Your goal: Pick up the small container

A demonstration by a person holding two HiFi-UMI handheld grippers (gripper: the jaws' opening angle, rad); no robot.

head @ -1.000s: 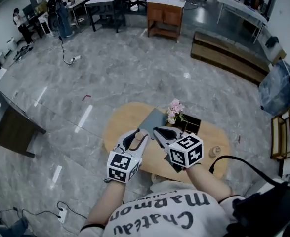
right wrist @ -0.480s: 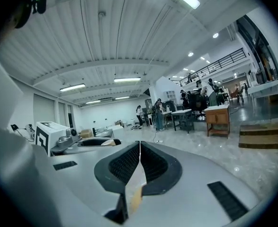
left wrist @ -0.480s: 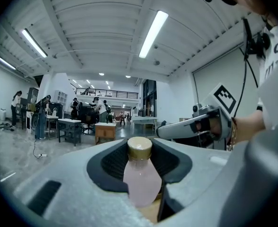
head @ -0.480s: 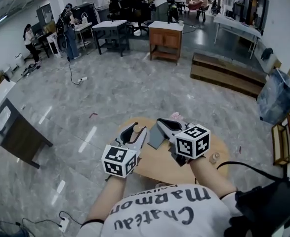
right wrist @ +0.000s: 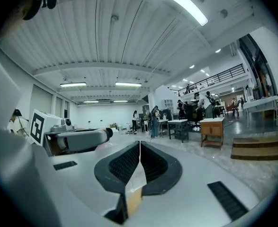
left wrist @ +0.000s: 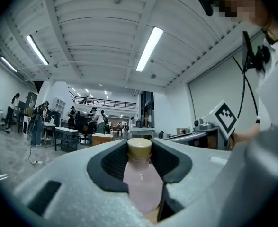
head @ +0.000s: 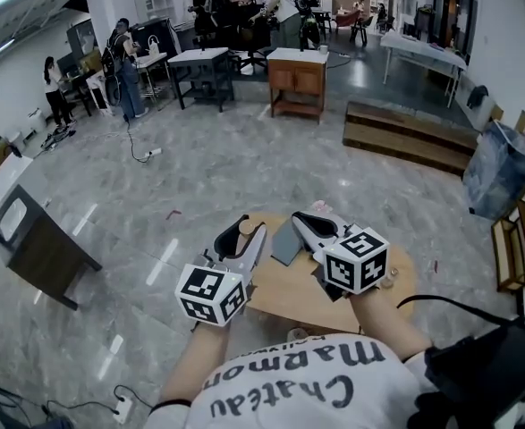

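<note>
- The grey marble floor of a big hall fills most of the head view, with a wooden cabinet standing far back among desks and people.
- A pale wooden table lies just below the person, and a flat grey sheet rests on it between the two grippers.
- The person's white shirt carries the only readable writing: black letters, upside down from this camera, that spell "Chateau Marmon".
- The left gripper points level and away from the person. Its jaws stand wide and clamp the small container, a little bottle of pink liquid with a tan cap that sits upright between the pads, lifted clear of the table.
- The right gripper is held just beside it and also roughly level. Its jaws are pressed together at the tips with nothing between them.
- Each gripper bears a marker cube printed with black-and-white squares, not letters.
- Compared with a second ago, both grippers sit higher against the table and cover more of it. The head camera has tilted up, so more of the hall's far end shows. The left grip on the bottle is unchanged, and the right jaws stay together.
</note>
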